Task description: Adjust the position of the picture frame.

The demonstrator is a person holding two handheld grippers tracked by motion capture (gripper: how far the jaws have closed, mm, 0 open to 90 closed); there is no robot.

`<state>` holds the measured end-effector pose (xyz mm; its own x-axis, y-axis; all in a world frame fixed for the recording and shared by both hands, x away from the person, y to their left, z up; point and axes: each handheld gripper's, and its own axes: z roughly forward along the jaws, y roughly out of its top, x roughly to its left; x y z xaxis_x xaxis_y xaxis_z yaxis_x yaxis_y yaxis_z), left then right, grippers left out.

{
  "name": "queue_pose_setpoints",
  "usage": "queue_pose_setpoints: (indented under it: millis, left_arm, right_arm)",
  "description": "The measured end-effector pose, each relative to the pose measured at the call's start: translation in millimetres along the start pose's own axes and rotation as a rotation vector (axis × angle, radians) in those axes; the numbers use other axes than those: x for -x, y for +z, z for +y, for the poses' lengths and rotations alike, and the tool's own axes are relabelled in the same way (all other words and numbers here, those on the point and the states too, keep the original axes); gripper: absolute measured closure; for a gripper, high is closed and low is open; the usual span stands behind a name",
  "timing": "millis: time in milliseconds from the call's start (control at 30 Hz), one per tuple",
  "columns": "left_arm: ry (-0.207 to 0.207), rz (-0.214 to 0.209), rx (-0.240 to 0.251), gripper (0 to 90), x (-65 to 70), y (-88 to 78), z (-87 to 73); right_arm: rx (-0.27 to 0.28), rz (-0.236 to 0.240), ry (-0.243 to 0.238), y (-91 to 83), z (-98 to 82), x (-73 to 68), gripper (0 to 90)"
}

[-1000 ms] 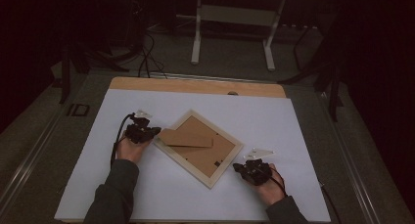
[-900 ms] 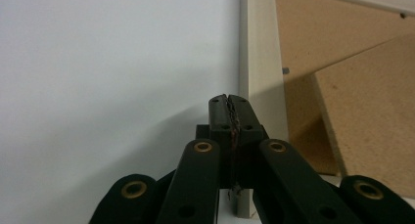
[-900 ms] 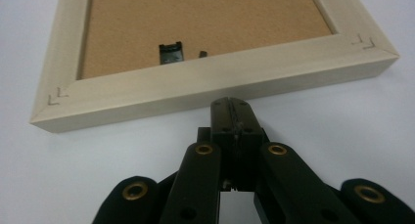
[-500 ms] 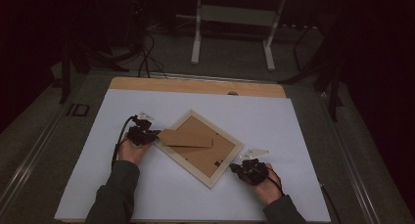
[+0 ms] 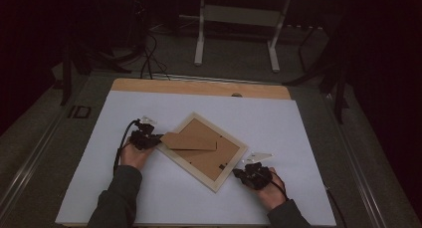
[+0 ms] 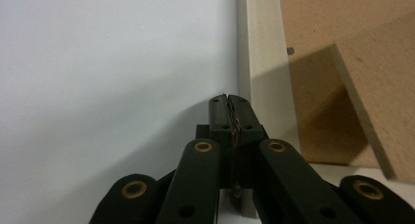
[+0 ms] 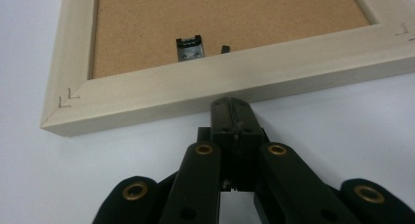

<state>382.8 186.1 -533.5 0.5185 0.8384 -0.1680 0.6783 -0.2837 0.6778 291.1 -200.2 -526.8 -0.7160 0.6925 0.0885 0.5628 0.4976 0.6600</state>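
Note:
A pale wooden picture frame (image 5: 230, 168) lies face down and turned diagonally on the white table sheet (image 5: 298, 133), its brown backing board (image 5: 209, 156) upward and its cardboard stand flap (image 5: 191, 141) raised. My left gripper (image 5: 158, 140) is shut, its tips against the frame's left edge (image 6: 264, 62). My right gripper (image 5: 238, 172) is shut too, tips touching the frame's near-right rail (image 7: 235, 79). In the right gripper view a small metal hanger clip (image 7: 189, 48) sits on the backing just beyond that rail. Nothing is held between either pair of jaws.
The white sheet covers a wooden tabletop (image 5: 199, 87) whose far strip shows bare. Beyond the table stand white desk legs (image 5: 200, 34) and loose cables (image 5: 149, 54) on a dark floor.
The left hand has shifted slightly along the frame's left edge. The right hand and the frame have stayed put.

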Motion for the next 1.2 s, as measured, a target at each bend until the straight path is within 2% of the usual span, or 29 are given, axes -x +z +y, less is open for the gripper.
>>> queue_pose_setpoints:
  millis: [567,733,867,1200]
  left_arm:
    - [-0.043,0.02,0.034,90.0,3.1,-5.9,-11.1]
    - [-0.056,0.012,0.057,90.0,2.1,-7.1,-15.8]
    - [-0.055,0.019,0.054,90.0,3.0,-7.2,-15.5]
    - [-0.059,0.037,0.049,90.0,4.6,-10.5,-18.1]
  right_arm:
    - [-0.001,-0.024,0.037,3.9,6.0,5.7,90.0]
    - [-0.003,-0.026,0.039,3.9,5.3,0.9,90.0]
    - [-0.005,-0.021,0.034,3.3,4.4,-2.8,90.0]
    - [-0.004,-0.035,0.055,7.6,10.5,3.8,90.0]
